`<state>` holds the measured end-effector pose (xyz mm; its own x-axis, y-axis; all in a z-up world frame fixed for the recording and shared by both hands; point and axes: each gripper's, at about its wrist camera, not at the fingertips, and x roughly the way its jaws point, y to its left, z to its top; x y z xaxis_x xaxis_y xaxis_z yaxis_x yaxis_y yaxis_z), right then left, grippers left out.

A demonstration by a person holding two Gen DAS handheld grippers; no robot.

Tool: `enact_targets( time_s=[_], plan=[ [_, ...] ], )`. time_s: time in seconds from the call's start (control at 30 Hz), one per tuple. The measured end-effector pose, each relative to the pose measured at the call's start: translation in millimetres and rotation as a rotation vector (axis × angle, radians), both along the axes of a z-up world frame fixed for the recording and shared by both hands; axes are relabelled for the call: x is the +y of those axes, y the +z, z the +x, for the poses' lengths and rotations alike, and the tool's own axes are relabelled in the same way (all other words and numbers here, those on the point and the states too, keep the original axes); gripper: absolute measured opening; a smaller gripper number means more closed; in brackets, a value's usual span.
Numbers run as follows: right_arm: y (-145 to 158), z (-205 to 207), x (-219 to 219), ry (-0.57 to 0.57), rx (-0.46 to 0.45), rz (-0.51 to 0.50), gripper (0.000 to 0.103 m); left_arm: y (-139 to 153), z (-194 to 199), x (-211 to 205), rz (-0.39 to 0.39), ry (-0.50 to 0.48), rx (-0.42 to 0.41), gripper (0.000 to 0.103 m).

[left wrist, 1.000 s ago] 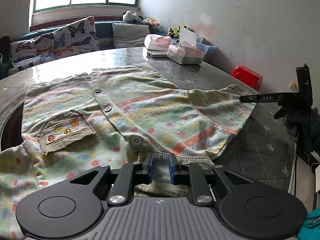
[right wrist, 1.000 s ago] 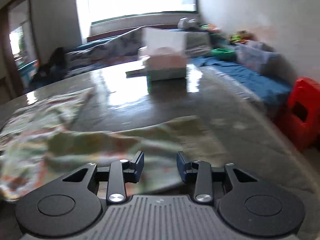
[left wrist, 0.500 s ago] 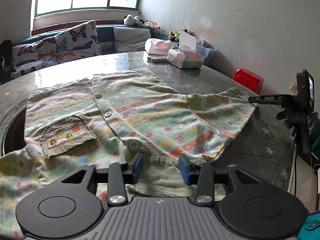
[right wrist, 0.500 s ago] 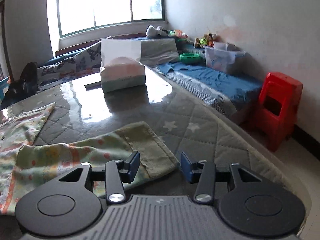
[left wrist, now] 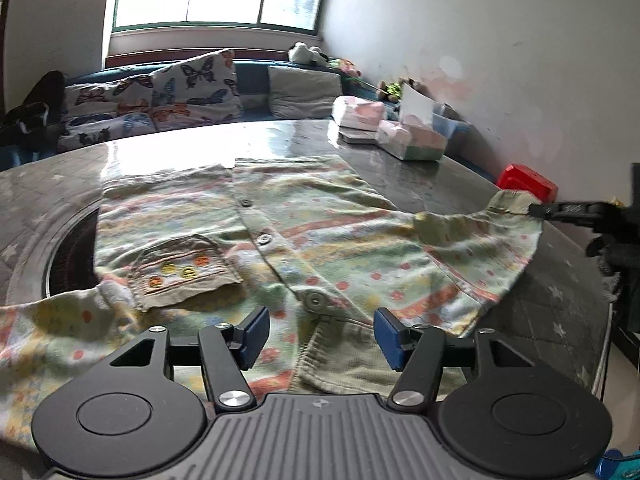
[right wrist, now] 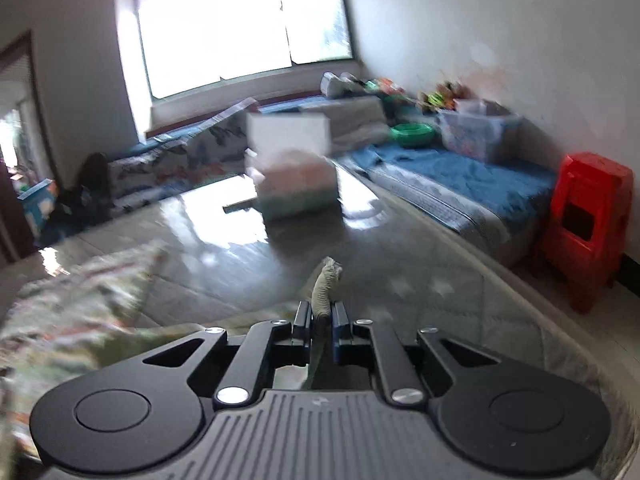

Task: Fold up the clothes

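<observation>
Cotton sleeve cuff (right wrist: 326,280) now pinched in my right tool (right wrist: 321,316), jaws closed on it; half a sec ago they gaped. Left tool (left wrist: 318,334) has let go, now wide open, empty, over the shirt (left wrist: 312,236) collar. Sleeve fold can start. Shirt lies flat ahead on the glossy desk (left wrist: 168,152); tissue box (left wrist: 412,142), window bench beyond.

My left gripper (left wrist: 319,334) was black, with blue pads (left wrist: 256,330) and silver screws. My right gripper (right wrist: 321,322) matched it, its grey base ribbed.
</observation>
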<state>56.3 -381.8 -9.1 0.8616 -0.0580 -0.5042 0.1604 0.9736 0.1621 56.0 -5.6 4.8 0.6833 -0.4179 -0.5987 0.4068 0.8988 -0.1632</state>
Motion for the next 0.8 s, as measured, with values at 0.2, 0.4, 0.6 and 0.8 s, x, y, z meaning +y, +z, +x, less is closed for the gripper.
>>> enact_targets(
  time_s=[0.2, 0.4, 0.6, 0.8],
  plan=[
    [54, 3, 51, 0.209, -0.117, 0.000, 0.008, 2, -5, 17, -0.023, 0.070, -0.010, 0.069],
    [84, 21, 130, 0.468, -0.159, -0.015, 0.008, 5, -16, 41, -0.059, 0.148, -0.025, 0.074],
    [87, 39, 217, 0.690, -0.137, -0.041, 0.008, 4, -27, 69, -0.096, 0.227, -0.033, 0.079],
    [69, 44, 284, 0.854, -0.072, -0.066, 0.008, 4, -36, 89, -0.111, 0.278, -0.040, 0.084]
  ],
)
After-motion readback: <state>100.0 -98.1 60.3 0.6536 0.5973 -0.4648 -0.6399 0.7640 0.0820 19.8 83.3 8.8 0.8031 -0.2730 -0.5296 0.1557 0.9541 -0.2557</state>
